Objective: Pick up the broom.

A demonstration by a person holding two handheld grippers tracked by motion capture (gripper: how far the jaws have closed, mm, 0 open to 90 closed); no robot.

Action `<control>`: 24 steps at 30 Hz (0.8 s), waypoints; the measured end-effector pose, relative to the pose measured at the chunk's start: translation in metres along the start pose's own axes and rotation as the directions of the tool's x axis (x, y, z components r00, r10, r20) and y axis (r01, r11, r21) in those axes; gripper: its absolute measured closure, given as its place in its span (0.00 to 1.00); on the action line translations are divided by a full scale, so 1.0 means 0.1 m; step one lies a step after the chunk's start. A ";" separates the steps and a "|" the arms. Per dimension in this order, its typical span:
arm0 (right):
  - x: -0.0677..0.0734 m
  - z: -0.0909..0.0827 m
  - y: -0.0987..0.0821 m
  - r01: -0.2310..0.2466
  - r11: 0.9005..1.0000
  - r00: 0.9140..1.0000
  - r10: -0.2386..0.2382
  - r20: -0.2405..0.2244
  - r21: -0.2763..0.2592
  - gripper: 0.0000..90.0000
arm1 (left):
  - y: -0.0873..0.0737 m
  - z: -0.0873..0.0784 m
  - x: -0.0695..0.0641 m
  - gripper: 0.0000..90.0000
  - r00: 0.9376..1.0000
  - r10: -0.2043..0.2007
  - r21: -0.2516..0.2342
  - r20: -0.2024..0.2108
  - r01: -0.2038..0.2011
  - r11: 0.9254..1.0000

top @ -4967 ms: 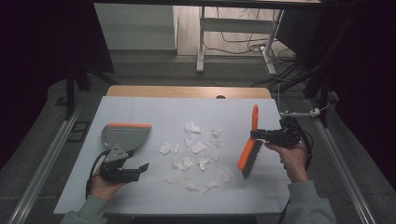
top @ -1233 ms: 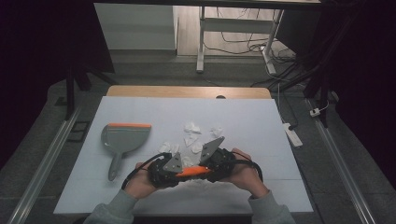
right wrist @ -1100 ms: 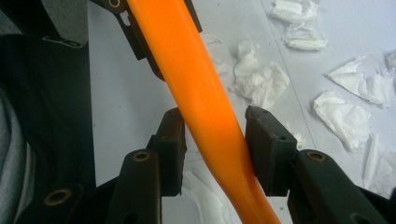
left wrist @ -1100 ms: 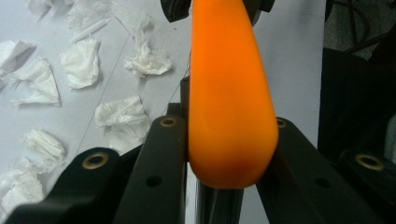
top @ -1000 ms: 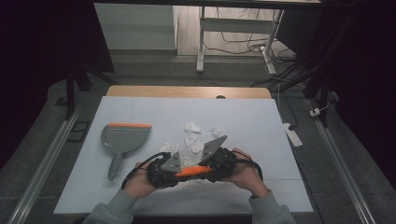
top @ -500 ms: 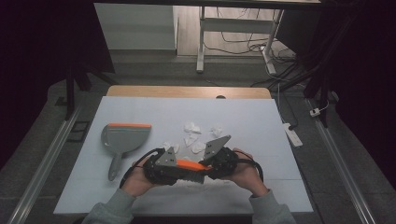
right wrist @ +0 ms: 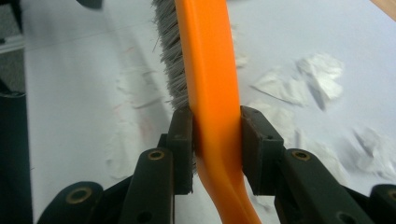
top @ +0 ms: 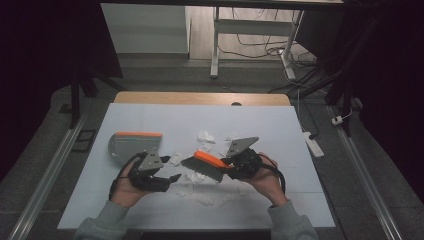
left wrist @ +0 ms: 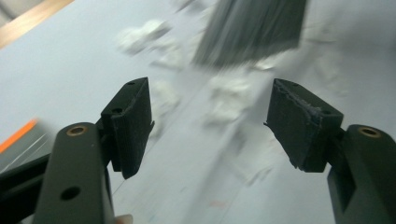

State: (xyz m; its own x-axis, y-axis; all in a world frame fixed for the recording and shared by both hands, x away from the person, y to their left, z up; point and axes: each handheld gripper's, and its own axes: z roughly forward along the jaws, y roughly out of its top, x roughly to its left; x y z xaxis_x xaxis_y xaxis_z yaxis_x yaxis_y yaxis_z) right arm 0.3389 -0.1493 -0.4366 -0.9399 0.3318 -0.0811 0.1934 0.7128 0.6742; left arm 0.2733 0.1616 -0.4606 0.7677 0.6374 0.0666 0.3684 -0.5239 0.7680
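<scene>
An orange-backed brush [top: 207,166] with grey bristles hangs low over the white table, and my right gripper [top: 228,165] is shut on its handle. In the right gripper view the jaws have just closed and clamp the orange handle [right wrist: 215,88] from both sides. To the left, my left gripper [top: 169,180] stands open and apart from the brush. Its jaws have just been opening, with nothing between them [left wrist: 210,126]. The bristles [left wrist: 252,28] are ahead of it. White paper scraps [top: 205,137] lie scattered around the brush, and more scraps [left wrist: 229,95] lie under the left gripper. A grey dustpan [top: 132,145] with an orange lip rests at the left.
The white table cover [top: 285,130] runs to a wooden far edge [top: 200,98]. More scraps [right wrist: 303,77] lie right of the brush. A power strip [top: 312,141] lies on the floor off the table's right side. Bare surface stretches at the front and far right.
Both grippers were together on the brush a second ago. The left gripper has let go, opened and drawn away to the left. The right gripper keeps the brush, shifted slightly right.
</scene>
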 end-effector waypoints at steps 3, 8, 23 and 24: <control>-0.07 -0.02 -0.04 -0.031 0.999 0.999 0.031 0.019 -0.016 0.75 | -0.08 -0.06 0.10 0.35 0.998 -0.051 0.005 -0.038 0.051 0.999; -0.12 -0.05 -0.05 -0.048 0.999 0.997 0.049 0.065 -0.016 0.75 | -0.18 -0.17 0.15 0.35 0.993 -0.081 0.009 -0.080 0.082 0.997; -0.28 -0.09 -0.15 -0.098 0.995 0.985 0.096 0.145 0.006 0.75 | -0.39 -0.25 0.31 0.35 0.979 -0.161 0.035 -0.123 0.167 0.985; -0.28 -0.09 -0.15 -0.098 0.995 0.985 0.096 0.145 0.006 0.75 | -0.40 -0.26 0.31 0.35 0.978 -0.164 0.035 -0.128 0.169 0.985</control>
State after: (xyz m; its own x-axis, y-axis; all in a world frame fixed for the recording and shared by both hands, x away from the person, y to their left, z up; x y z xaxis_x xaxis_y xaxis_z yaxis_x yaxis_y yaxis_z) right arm 0.3591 -0.1750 -0.4376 -0.8660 0.4850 -0.1218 0.2861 0.6803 0.6748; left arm 0.2692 0.2166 -0.4727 0.6236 0.7814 0.0208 0.5112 -0.4278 0.7454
